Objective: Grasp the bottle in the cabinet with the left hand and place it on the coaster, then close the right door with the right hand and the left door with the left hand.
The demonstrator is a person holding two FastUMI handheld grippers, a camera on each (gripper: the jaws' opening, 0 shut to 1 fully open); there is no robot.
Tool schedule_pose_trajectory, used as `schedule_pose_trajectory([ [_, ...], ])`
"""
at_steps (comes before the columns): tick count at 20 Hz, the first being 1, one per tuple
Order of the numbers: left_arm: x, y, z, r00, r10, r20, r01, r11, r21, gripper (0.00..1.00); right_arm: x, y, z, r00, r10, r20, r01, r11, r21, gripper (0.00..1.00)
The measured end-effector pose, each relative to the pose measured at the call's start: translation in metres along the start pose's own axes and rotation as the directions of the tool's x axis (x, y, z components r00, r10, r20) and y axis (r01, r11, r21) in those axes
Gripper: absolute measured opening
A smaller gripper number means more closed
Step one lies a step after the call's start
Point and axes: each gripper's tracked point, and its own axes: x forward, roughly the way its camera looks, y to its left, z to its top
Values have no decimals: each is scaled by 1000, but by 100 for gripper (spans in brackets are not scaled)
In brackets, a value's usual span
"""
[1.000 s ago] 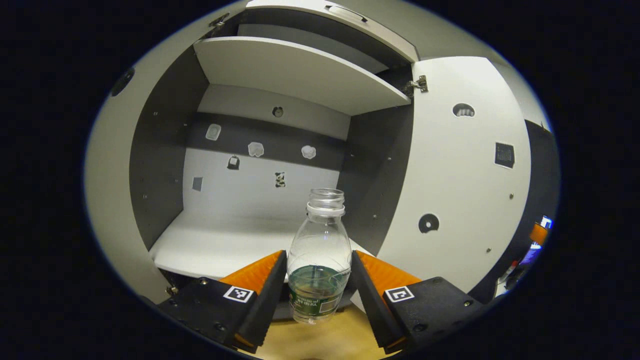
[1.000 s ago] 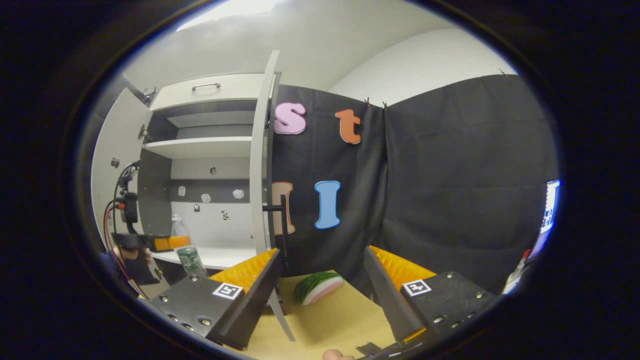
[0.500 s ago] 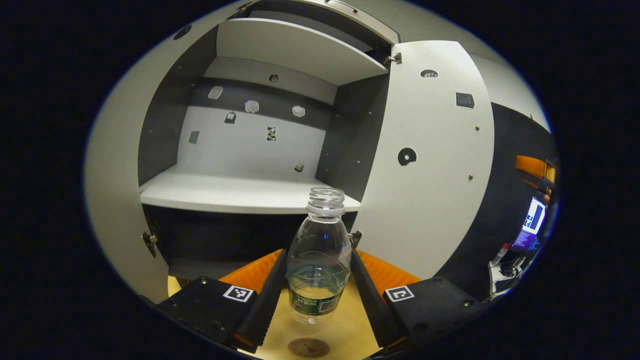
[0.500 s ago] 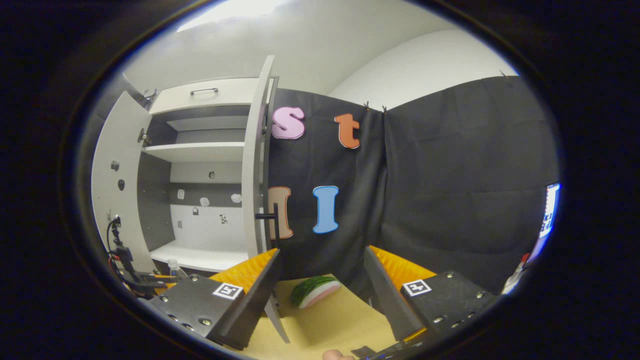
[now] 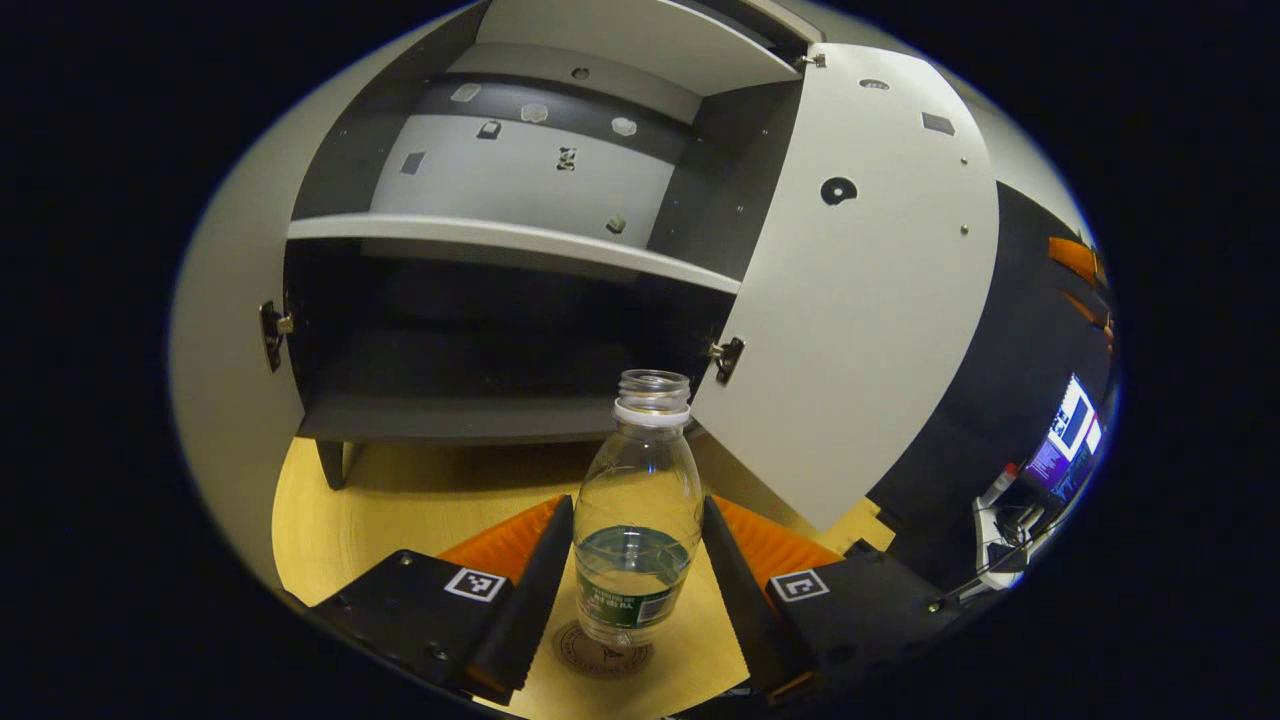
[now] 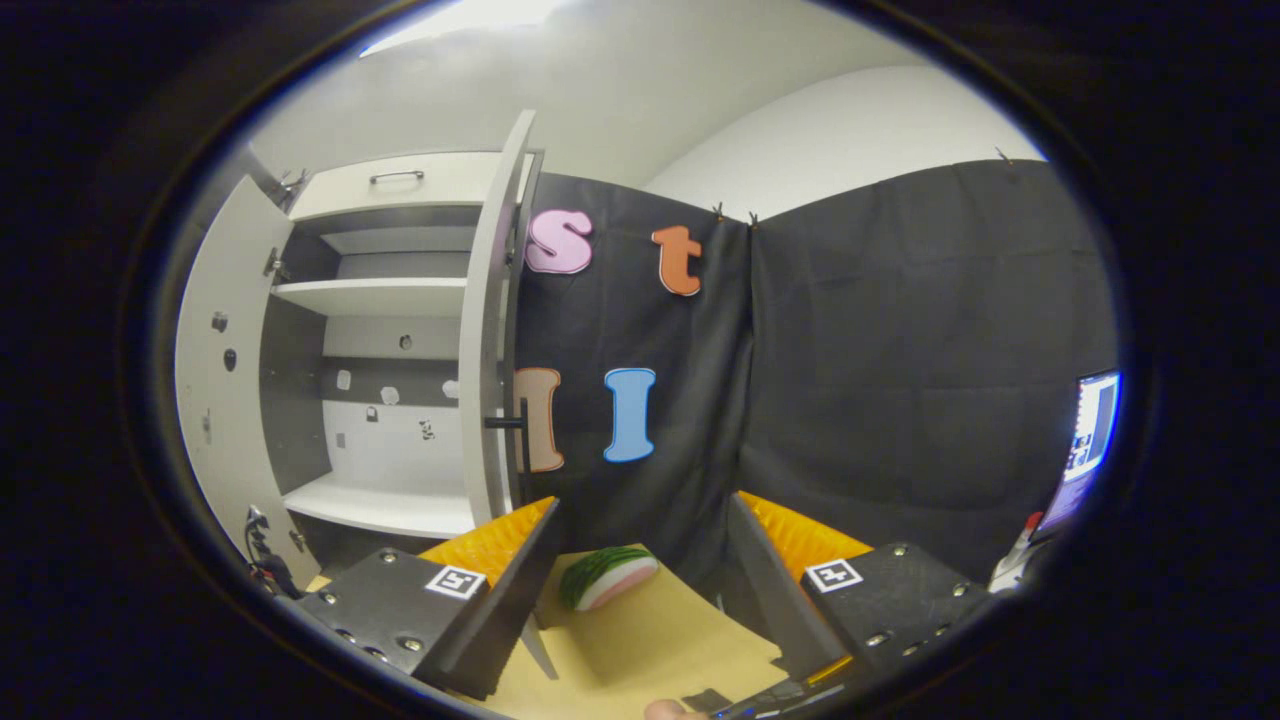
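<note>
A clear uncapped bottle [image 5: 637, 520] with a green label and a little water stands upright between the fingers of my left gripper [image 5: 636, 512], which is shut on it. Its base is right over a round brown coaster [image 5: 600, 657] on the wooden table [image 5: 400, 510]; I cannot tell whether they touch. Behind it the cabinet [image 5: 500, 240] stands with both doors open: right door [image 5: 860, 300], left door [image 5: 225, 330]. In the right gripper view, my right gripper [image 6: 643, 508] is open and holds nothing, off to the right of the right door's edge [image 6: 485, 330] and its dark handle [image 6: 510, 425].
A watermelon-slice toy [image 6: 605, 578] lies on the table [image 6: 650, 640] ahead of the right gripper. The booth's black cloth wall [image 6: 900, 380] hangs behind it. A lit screen [image 6: 1090, 425] glows at the far right. The cabinet's lower shelf [image 6: 385, 510] is bare.
My left gripper has carried the bottle out of the cabinet and down, until it is over the coaster. The right gripper has drifted slightly and stays open.
</note>
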Motion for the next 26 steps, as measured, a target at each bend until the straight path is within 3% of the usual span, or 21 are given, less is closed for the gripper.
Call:
schedule_pose_trajectory([
  [9,12,12,-53,996,47,-72,-47,999,3,82,-1,-4,-5,1000,-4,-15,4,1000,-23,100],
  [14,8,10,-54,998,57,-39,-57,998,10,82,4,-1,-9,1000,4,-25,-5,1000,-28,100],
  [26,-30,1,-73,996,61,-73,-59,998,23,82,28,27,-25,997,65,-44,-65,998,-2,100],
])
